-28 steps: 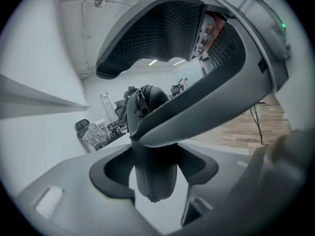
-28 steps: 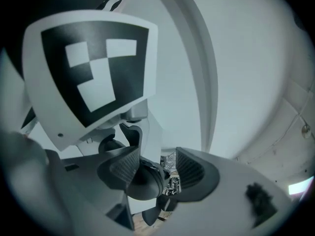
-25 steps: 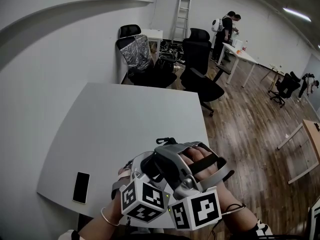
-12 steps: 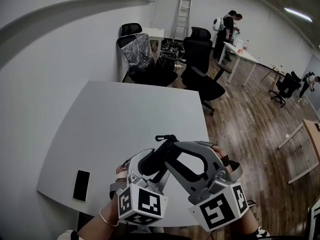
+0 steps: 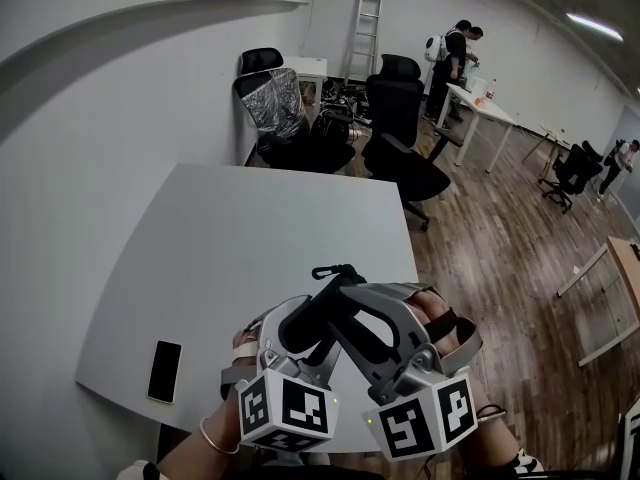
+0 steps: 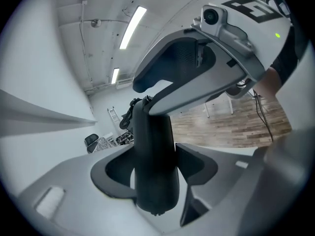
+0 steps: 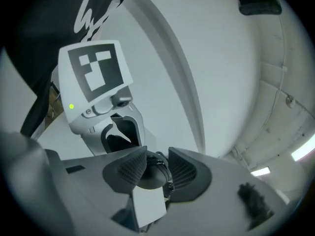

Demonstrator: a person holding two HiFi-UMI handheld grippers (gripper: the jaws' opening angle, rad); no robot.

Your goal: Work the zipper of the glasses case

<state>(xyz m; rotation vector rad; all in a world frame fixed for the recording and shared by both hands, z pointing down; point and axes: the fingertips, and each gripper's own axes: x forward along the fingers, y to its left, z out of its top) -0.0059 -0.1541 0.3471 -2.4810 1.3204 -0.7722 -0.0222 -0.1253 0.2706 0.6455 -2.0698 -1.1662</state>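
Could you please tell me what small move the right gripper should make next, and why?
Probably close the right gripper on the zipper pull before any tug. Its jaws are opening, with the end of the glasses case and what looks like the pull between them, not pinched, while the left gripper clamps the case's body. A tug now would likely slip.
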